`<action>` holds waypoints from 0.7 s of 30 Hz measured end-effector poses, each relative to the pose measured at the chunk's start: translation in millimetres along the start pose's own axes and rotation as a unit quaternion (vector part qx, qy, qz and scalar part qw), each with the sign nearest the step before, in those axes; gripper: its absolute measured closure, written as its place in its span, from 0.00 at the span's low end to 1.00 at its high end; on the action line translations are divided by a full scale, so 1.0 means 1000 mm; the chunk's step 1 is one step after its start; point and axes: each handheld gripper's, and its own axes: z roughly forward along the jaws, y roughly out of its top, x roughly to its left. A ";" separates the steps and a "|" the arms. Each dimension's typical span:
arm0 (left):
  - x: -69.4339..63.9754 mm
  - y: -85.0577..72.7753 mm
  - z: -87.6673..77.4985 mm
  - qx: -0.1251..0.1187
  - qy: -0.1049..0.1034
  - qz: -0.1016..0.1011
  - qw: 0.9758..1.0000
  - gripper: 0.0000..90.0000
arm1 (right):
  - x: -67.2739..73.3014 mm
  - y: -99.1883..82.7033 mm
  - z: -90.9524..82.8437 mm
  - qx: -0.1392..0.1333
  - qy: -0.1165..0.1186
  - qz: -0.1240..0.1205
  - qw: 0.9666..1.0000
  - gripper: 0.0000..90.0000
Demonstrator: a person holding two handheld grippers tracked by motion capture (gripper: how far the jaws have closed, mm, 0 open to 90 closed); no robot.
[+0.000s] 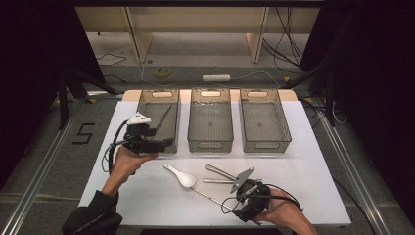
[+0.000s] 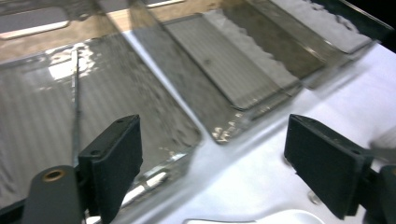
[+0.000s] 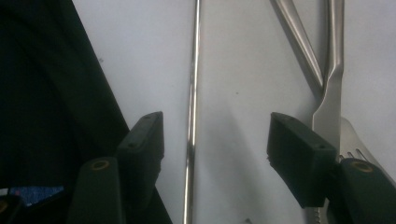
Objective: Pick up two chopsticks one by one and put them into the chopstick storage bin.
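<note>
My left gripper (image 1: 164, 143) hovers at the near edge of the left clear bin (image 1: 145, 105), which holds a thin dark stick (image 1: 163, 117). In the left gripper view its jaws (image 2: 215, 163) stand open and empty, with the stick (image 2: 76, 102) lying in the bin (image 2: 177, 116). My right gripper (image 1: 234, 198) is low over the table near the front edge. Its jaws (image 3: 215, 144) are open on either side of a thin metal rod (image 3: 191, 116), and the pads do not touch it. A metal fork (image 3: 331, 93) lies just to the right of it.
Middle bin (image 1: 210, 144) and right bin (image 1: 266, 144) stand side by side at the back. A white spoon (image 1: 182, 176) and two metal utensils (image 1: 220, 172) lie on the white table (image 1: 303, 186). The table's front edge is close to my right gripper.
</note>
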 end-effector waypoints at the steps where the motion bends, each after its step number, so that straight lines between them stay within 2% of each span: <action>1: -0.004 -0.002 -0.001 -0.002 -0.008 0.003 1.000 0.20 | 0.000 0.000 0.001 0.003 0.001 -0.001 1.000 0.44; 3: -0.011 -0.008 -0.002 -0.007 -0.022 0.004 1.000 0.19 | 0.001 -0.001 0.002 0.007 -0.001 -0.007 1.000 0.47; 4: -0.015 -0.010 -0.002 -0.008 -0.027 0.008 1.000 0.19 | 0.002 0.000 0.002 0.010 -0.001 0.001 1.000 0.47; 5: -0.018 -0.012 -0.002 -0.009 -0.028 0.015 0.999 0.18 | 0.002 0.000 0.003 0.012 -0.002 -0.005 1.000 0.48; 6: -0.021 -0.015 -0.003 -0.012 -0.026 0.019 0.999 0.18 | 0.003 0.000 0.004 0.017 0.000 0.000 1.000 0.49; 7: -0.023 -0.017 -0.003 -0.016 -0.028 0.020 0.999 0.18 | 0.003 0.000 0.005 0.019 -0.001 -0.011 1.000 0.50; 11: -0.033 -0.029 -0.004 -0.027 -0.039 0.026 0.999 0.18 | 0.004 0.000 0.010 0.027 0.003 -0.021 0.999 0.56; 16: -0.046 -0.045 -0.006 -0.036 -0.052 0.033 0.997 0.18 | 0.005 0.000 0.011 0.044 0.003 -0.025 0.999 0.64; 18: -0.052 -0.049 -0.008 -0.036 -0.057 0.041 0.997 0.18 | 0.005 0.000 0.012 0.042 0.007 -0.023 0.999 0.66; 21: -0.060 -0.052 -0.011 -0.039 -0.060 0.053 0.996 0.18 | 0.006 0.000 0.013 0.053 0.008 -0.022 0.998 0.69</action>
